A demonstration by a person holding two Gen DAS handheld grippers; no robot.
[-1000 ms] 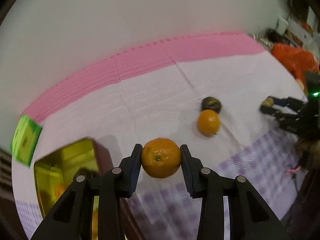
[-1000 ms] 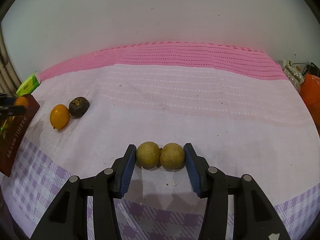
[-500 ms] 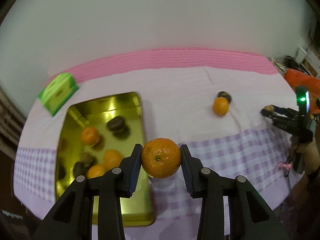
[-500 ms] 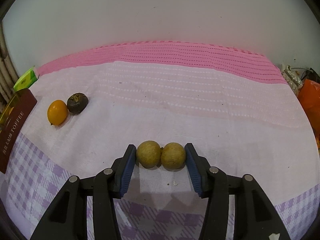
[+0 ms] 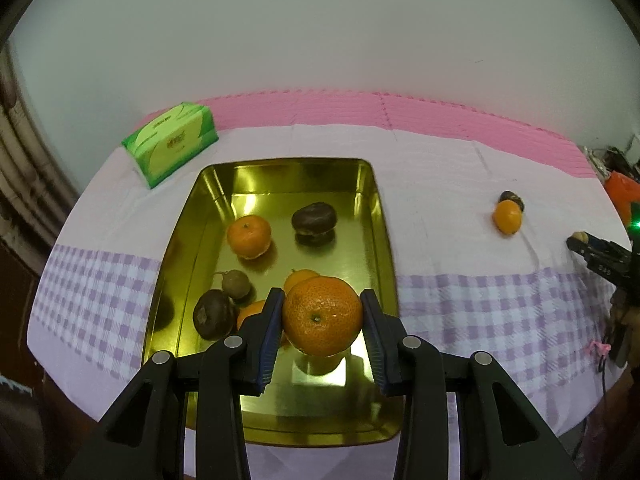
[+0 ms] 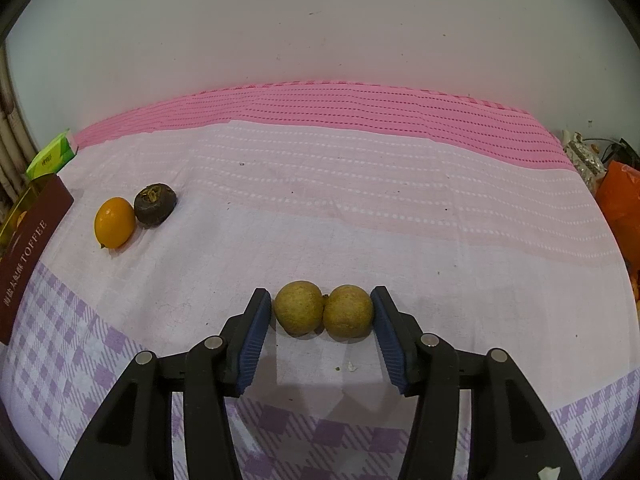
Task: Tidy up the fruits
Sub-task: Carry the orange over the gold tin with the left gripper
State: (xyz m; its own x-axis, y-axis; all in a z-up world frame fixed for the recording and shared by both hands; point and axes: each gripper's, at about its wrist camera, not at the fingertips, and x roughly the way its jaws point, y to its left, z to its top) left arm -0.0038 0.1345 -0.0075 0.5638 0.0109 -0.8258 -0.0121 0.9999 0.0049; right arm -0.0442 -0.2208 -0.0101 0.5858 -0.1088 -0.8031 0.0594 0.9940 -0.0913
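Observation:
My left gripper [image 5: 322, 322] is shut on a mandarin orange [image 5: 322, 316] and holds it above the near end of a gold tin tray [image 5: 376, 216]. The tray holds several oranges and dark brown fruits. My right gripper [image 6: 322, 312] is open around two tan longans [image 6: 324, 314] that lie side by side on the cloth; a small gap shows at the left pad. An orange kumquat [image 6: 114, 222] and a dark brown fruit [image 6: 155, 205] lie together at the left of the right wrist view and also show in the left wrist view [image 5: 508, 218].
A green tissue pack [image 5: 172, 142] sits behind the tray at the left. The tin's maroon side [image 6: 28, 256] stands at the left edge of the right wrist view. An orange bag [image 6: 620, 204] lies at the right table edge. A wall runs behind the table.
My left gripper has swung left with the mandarin, from over the bare cloth to above the gold tray. My right gripper has stayed around the two longans.

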